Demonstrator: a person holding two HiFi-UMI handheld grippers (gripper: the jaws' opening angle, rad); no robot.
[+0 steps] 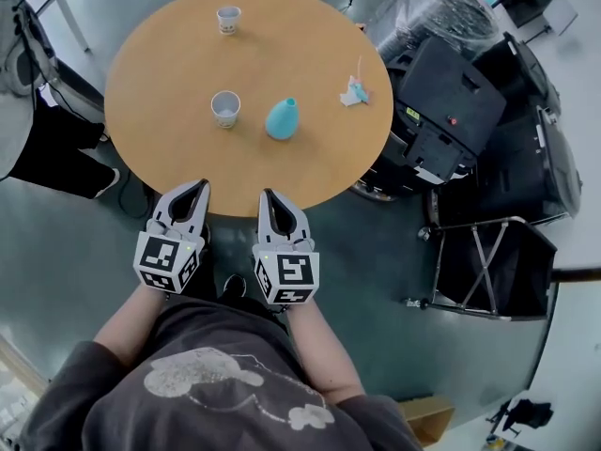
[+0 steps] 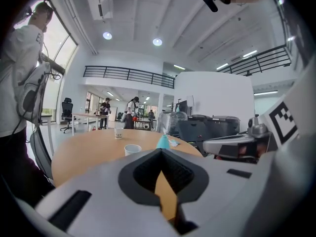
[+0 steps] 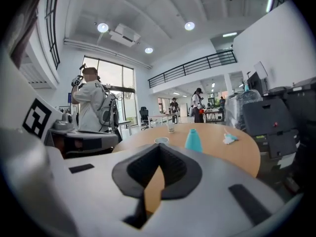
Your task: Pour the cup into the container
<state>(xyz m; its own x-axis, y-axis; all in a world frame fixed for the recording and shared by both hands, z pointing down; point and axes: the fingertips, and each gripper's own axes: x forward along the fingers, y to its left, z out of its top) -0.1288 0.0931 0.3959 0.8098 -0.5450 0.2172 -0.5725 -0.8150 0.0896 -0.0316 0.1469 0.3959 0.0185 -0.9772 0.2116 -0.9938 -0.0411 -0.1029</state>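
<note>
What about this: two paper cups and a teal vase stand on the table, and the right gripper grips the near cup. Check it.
Wrong: the right gripper is shut on nothing, as the right gripper view shows. The near cup stands free on the table.

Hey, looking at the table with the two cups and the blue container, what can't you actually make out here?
- Near cup: whether anything is in it. It is too small in the head view, and both gripper views see it from too low an angle.
- Far cup: its print and contents, too small in every view.
- Container: whether its top is open, too small.
- White and blue scrap right of the container: what it is, too small.
</note>
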